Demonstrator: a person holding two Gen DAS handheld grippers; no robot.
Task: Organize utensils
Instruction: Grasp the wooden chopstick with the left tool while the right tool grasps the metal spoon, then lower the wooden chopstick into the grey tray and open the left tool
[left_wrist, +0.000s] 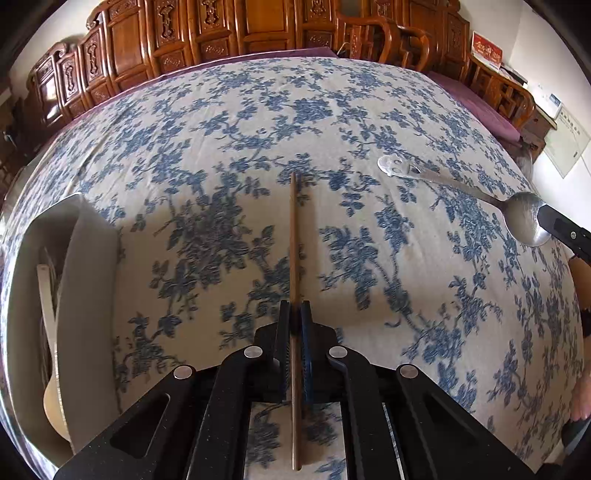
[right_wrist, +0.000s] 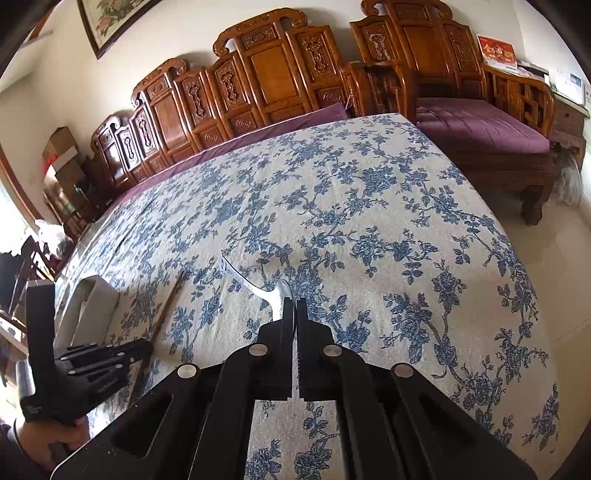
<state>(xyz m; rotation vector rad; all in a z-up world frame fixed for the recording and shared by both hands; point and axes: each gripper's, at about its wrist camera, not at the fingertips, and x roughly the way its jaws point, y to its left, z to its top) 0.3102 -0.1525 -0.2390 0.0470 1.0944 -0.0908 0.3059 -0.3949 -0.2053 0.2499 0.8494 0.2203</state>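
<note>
Chopstick (left_wrist: 294, 258) clamped in left hand-held gripper (left_wrist: 294, 314); spoon (left_wrist: 524, 218) seemingly in right.

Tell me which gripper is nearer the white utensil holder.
Left. The left gripper, clamping a chopstick, sits just right of the white utensil holder; the right gripper, holding the spoon, is farther right.

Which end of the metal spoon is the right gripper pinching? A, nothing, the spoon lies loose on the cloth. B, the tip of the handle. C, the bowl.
C: the right gripper is shut on the bowl of the spoon, with the handle sticking out ahead of it over the cloth.
</note>
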